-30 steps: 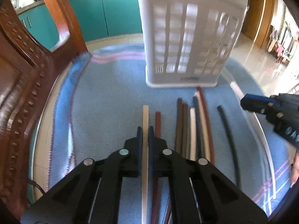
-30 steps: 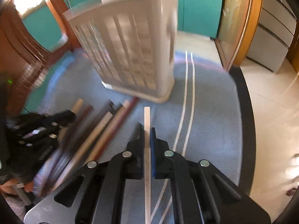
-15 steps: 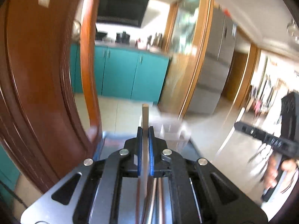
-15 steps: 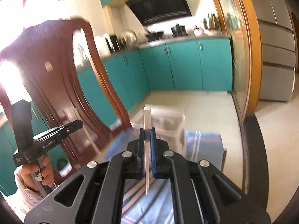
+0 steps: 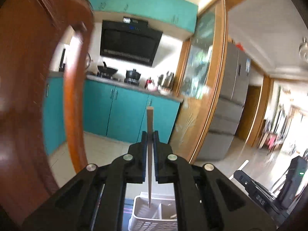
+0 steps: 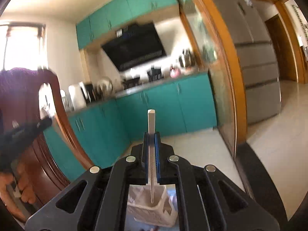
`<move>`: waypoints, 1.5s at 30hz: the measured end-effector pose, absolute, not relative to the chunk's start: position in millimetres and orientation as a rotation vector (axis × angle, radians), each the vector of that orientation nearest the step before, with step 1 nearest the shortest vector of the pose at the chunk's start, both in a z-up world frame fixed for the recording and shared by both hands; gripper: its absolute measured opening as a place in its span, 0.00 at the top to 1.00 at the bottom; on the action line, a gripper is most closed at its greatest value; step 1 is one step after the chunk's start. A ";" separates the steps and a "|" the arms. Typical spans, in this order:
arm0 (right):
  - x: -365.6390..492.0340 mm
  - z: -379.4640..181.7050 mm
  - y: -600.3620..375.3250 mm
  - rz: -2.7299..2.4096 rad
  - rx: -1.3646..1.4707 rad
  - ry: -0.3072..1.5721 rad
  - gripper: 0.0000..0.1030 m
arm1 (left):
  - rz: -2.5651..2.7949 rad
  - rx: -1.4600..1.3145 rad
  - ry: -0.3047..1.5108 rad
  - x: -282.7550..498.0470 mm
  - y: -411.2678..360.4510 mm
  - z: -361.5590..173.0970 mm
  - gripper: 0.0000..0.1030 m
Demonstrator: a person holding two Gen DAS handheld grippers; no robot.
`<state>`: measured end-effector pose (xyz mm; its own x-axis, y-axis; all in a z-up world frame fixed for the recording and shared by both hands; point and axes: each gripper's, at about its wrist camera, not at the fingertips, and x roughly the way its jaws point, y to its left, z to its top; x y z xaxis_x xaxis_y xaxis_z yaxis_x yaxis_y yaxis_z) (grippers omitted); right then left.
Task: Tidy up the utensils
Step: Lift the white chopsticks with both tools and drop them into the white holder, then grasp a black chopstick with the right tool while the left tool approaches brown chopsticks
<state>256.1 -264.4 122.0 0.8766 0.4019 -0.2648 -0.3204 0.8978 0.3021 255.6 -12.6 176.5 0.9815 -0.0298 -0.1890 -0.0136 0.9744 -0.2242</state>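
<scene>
I hold one chopstick upright in each gripper, left gripper [image 5: 150, 134] clamped on a tan chopstick [image 5: 149, 127], right gripper [image 6: 151, 135] on a white chopstick [image 6: 151, 127], above the basket [image 5: 146, 214] at six o'clock (compartments visible); next, I judge, lowering tips in.

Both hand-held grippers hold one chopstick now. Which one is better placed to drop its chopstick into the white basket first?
Left, probably. The left hand-held gripper holds its tan chopstick with the lower tip over the open white basket. The right hand-held gripper holds a white chopstick over the basket too, but blur hides the opening.
</scene>
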 end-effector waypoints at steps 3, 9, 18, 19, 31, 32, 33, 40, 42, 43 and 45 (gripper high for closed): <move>259.9 104.6 -262.6 0.384 0.226 0.357 0.94 | 0.009 -0.200 0.283 288.7 -22.8 143.1 0.93; 253.5 90.0 -264.4 0.383 0.207 0.395 0.90 | 0.030 -0.183 0.373 313.0 -25.1 106.5 0.93; 185.2 89.5 -296.8 0.368 0.207 0.289 0.50 | 0.008 -0.186 0.266 222.2 -3.2 91.8 0.65; 176.1 84.2 -300.4 0.368 0.209 0.286 0.50 | 0.020 -0.159 0.253 204.4 -2.3 85.4 0.64; 213.9 -64.7 -209.0 0.410 -0.001 0.972 0.50 | 0.020 -0.039 0.760 204.8 11.6 -45.9 0.61; 215.5 -73.0 -201.1 0.401 -0.016 0.999 0.50 | 0.019 -0.028 0.766 205.2 10.6 -47.9 0.56; 216.9 -77.2 -196.5 0.392 -0.027 1.015 0.50 | 0.017 -0.021 0.773 204.4 11.4 -49.2 0.53; 224.8 -96.6 -156.3 0.263 -0.153 1.109 0.52 | -0.041 -0.052 0.809 201.6 11.2 -46.0 0.51; 222.4 -96.3 -149.6 0.240 -0.168 1.115 0.55 | -0.042 -0.049 0.797 200.0 7.9 -41.5 0.48; 222.0 -96.1 -148.0 0.232 -0.168 1.118 0.59 | -0.044 -0.054 0.794 199.6 6.6 -38.6 0.47; 222.2 -94.3 -145.1 0.210 -0.164 1.129 0.71 | -0.052 -0.067 0.804 200.4 4.4 -37.7 0.46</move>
